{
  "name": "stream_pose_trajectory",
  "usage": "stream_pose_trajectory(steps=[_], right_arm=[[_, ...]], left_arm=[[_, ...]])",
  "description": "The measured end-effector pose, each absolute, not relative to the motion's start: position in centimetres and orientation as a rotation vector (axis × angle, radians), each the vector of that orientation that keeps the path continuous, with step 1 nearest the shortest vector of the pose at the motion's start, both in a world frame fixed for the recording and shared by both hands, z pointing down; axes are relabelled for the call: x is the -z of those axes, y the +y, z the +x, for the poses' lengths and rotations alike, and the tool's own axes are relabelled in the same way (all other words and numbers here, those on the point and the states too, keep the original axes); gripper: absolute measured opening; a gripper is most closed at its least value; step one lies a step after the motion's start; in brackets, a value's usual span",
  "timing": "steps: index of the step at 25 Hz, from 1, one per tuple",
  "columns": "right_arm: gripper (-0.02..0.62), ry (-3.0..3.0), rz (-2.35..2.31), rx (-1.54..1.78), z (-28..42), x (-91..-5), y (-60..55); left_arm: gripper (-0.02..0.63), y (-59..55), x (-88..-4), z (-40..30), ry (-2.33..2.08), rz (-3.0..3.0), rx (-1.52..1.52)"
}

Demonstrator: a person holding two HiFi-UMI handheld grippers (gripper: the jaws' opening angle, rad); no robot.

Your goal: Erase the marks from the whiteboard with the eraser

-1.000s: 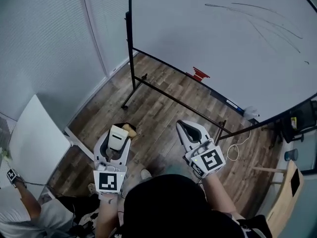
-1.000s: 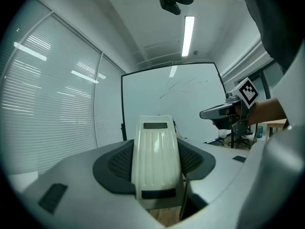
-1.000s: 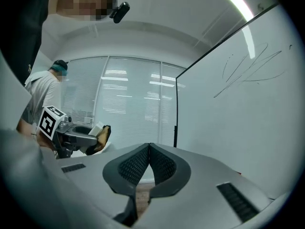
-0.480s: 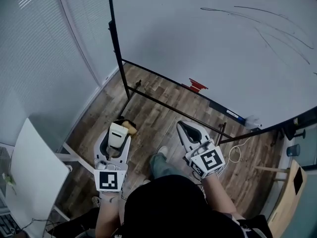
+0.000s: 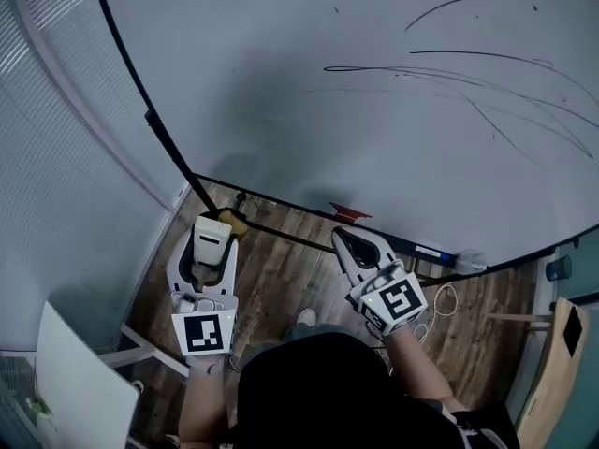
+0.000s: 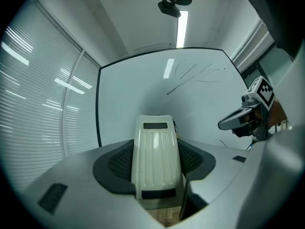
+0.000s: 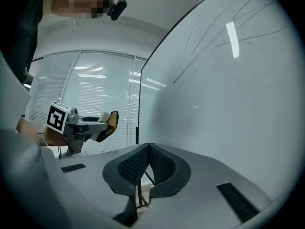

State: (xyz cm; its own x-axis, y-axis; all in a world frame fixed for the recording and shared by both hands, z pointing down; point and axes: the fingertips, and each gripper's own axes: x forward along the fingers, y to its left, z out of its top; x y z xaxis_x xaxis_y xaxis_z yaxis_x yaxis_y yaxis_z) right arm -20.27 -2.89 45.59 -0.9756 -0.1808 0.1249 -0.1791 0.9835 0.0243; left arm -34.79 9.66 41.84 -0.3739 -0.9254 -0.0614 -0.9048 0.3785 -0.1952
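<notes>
Window blinds (image 5: 56,157): far left.
Left gripper (image 5: 211,230): jaws clamped on the sides of a cream eraser (image 6: 156,156), held low near the bottom left edge of the whiteboard (image 5: 262,82).
Right gripper (image 5: 347,239): jaws pressed together, nothing between them.
Thin dark marks (image 5: 449,64): board's upper right.

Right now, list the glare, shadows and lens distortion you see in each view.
Head view: a soft shadow darkens the whiteboard above the left claw, and the board's black frame bows. Left gripper view: a ceiling light mirrors as a bright streak on the board; the corners are black. Right gripper view: a similar glare streak on the board; straight edges curve.
</notes>
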Motion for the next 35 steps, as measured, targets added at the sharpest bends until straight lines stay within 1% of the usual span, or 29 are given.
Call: stream_pose_trajectory(steps=[6, 13, 19, 25, 28, 32, 35], right_arm=[[0.028, -2.972, 0.444, 0.008, -20.2, -45.4, -7.7], [0.028, -2.909, 0.748, -0.01, -19.3, -44.7, -10.8], [0.028, -2.829, 0.998, -0.032, -18.3, -44.6, -10.8], [0.028, -2.754, 1.195, -0.019, -16.9, -44.4, -9.8], [0.028, -2.727, 1.275, -0.004, -16.2, -43.9, -9.4], [0.028, -2.719, 1.306, 0.008, -15.3, -44.4, -8.9], [0.028, -2.71, 1.312, 0.019, -14.2, -44.2, -9.1]], left_arm=[[0.262, 1.2, -37.8, -36.7, 2.346, -1.695, 0.124], [0.262, -6.3, -33.5, -38.1, 2.154, -1.808, 0.025], [0.262, -10.2, -31.6, -38.4, 2.029, -1.903, -0.059], [0.262, -11.5, -30.8, -38.4, 2.005, -1.882, -0.118], [0.261, -11.8, -30.9, -37.8, 1.991, -1.836, -0.097], [0.261, -12.5, -30.1, -36.1, 1.895, -1.733, 0.09], [0.261, -13.0, -29.2, -35.1, 1.892, -1.682, 0.126]])
